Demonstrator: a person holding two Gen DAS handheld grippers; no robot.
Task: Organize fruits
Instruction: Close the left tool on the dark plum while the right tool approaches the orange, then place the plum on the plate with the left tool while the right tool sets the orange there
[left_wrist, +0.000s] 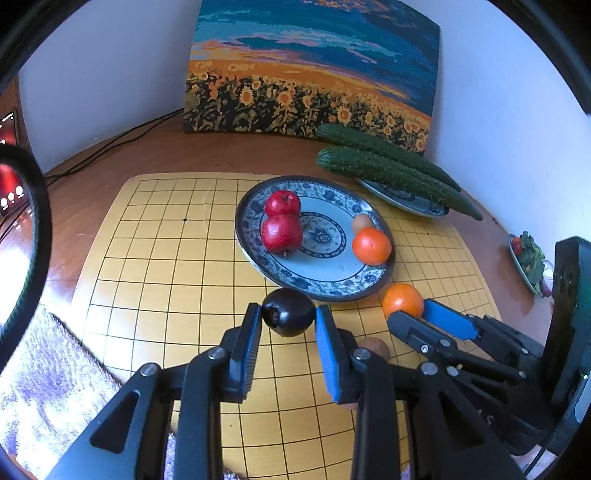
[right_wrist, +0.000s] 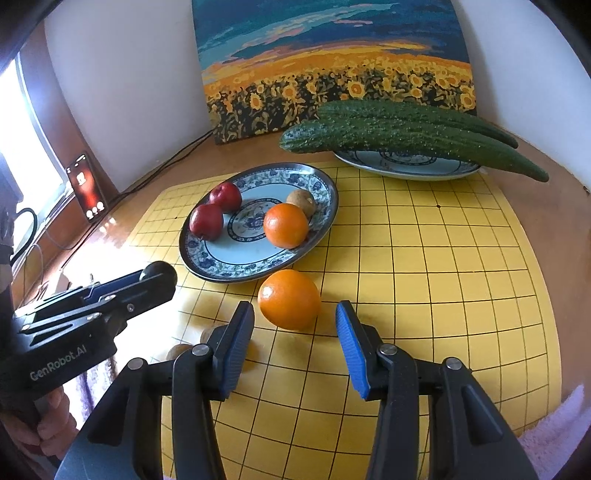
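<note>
Left gripper (left_wrist: 289, 318) — ribbed blue fingers clamped on a glossy dark round plum (left_wrist: 289, 312), near the patterned porcelain plate (left_wrist: 295, 275). Right gripper (right_wrist: 295, 321) — fingers apart, flanking a dimpled orange (right_wrist: 289, 299) on the yellow gridded mat (right_wrist: 424, 266).

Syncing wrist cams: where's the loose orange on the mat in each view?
Left wrist: orange lower right of centre, on the mat just below the fruit plate rim, at the right tool tips.
Right wrist: orange centre, just ahead of the open right tool, below the plate rim.
Shared landmark: the fruit plate holding two red apples and another orange.
</note>
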